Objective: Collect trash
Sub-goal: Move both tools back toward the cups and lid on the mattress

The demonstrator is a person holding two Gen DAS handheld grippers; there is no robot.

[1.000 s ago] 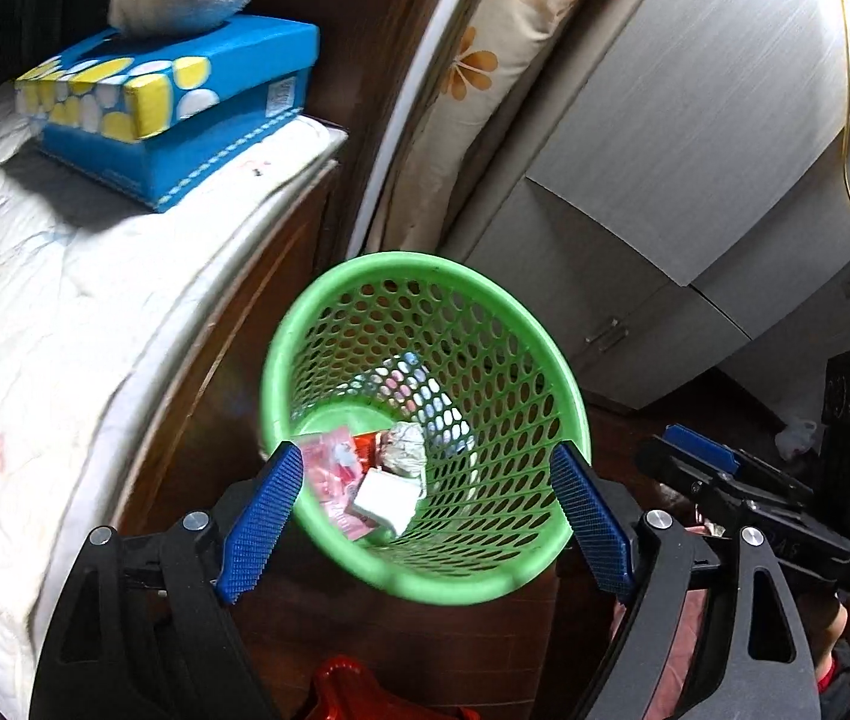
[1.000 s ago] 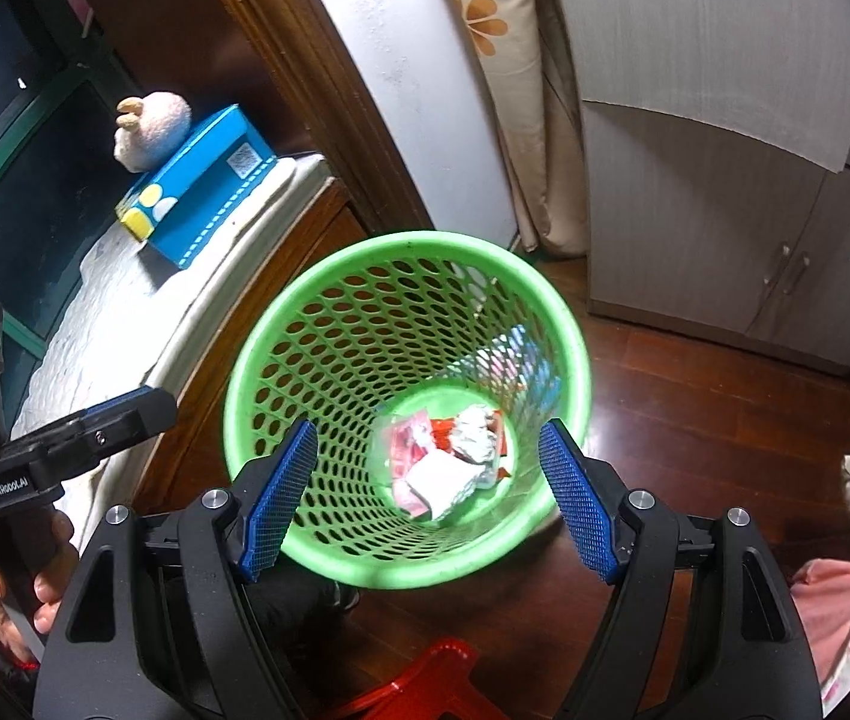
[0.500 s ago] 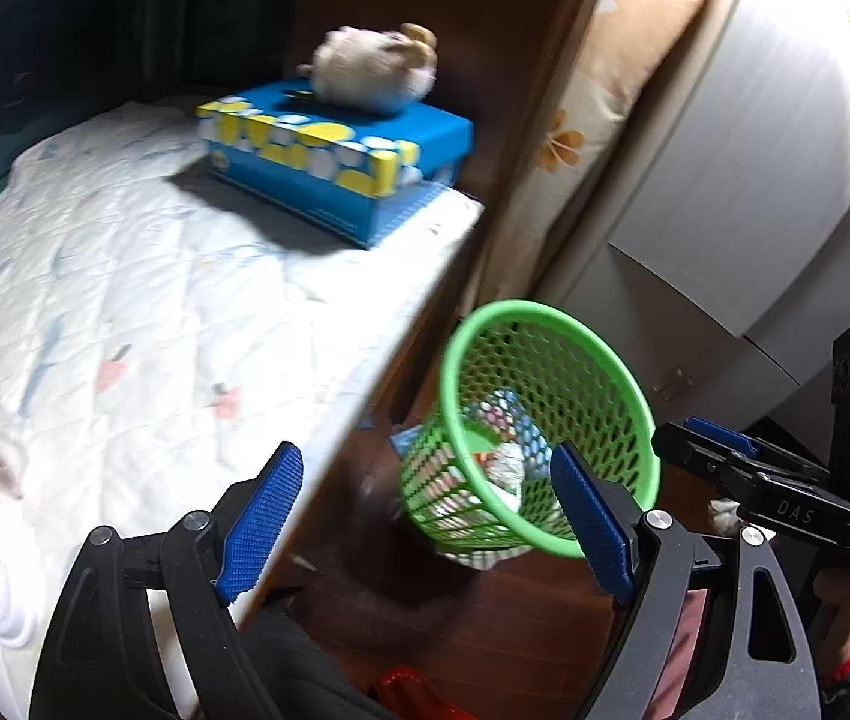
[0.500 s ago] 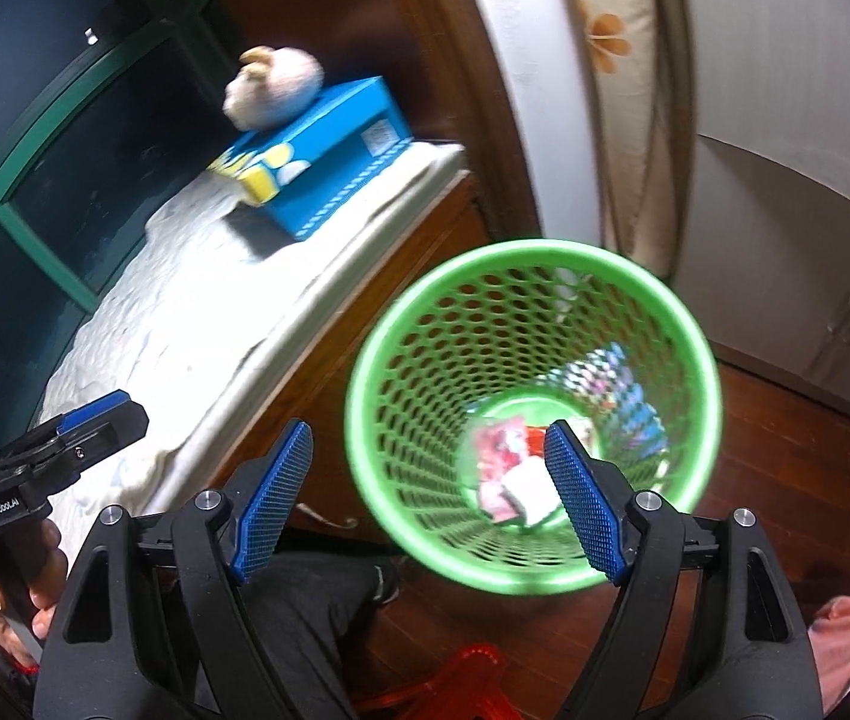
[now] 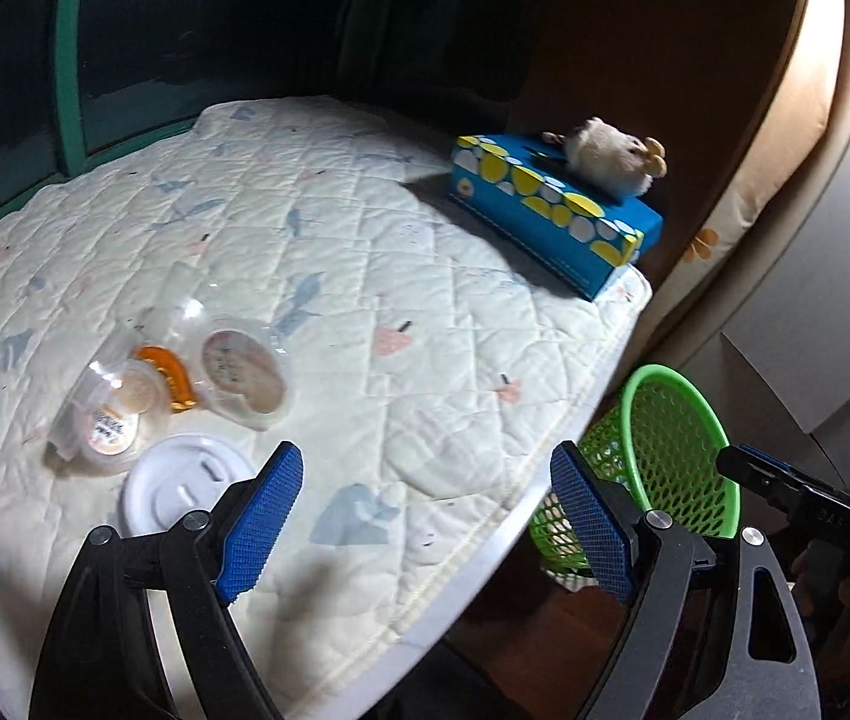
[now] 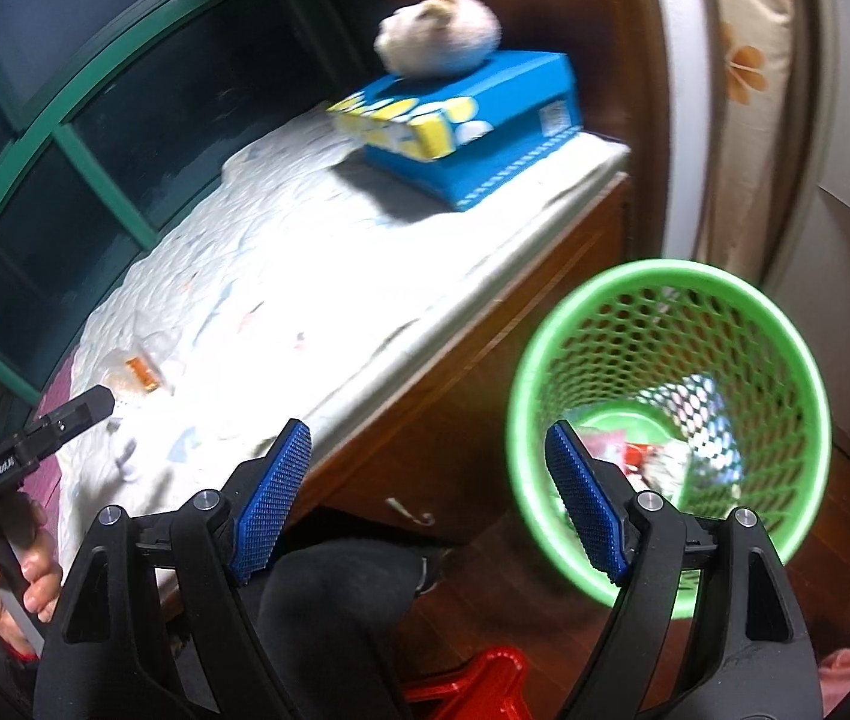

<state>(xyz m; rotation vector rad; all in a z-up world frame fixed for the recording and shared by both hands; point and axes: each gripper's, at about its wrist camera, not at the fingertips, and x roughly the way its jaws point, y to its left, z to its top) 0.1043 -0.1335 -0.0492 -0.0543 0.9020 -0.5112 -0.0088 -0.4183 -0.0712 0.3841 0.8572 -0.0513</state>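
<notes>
Attention has swung from the green basket (image 5: 673, 456) to the quilted bed (image 5: 365, 276); left gripper (image 5: 425, 516) and right gripper (image 6: 430, 498), fingers apart and empty, now face plastic cups (image 5: 185, 384) lying near-left.

Both views swung off the bin toward the padded ledge

The left hand-held gripper (image 5: 425, 516), jaws wide and empty, left the green basket (image 5: 682, 456) and came over the quilted pad (image 5: 365, 276), bringing plastic cups (image 5: 185, 384) and a white lid (image 5: 179, 486) into sight. The right hand-held gripper (image 6: 425, 504), its jaws just opened further with nothing between them, shifted leftward; the basket slid right.
</notes>
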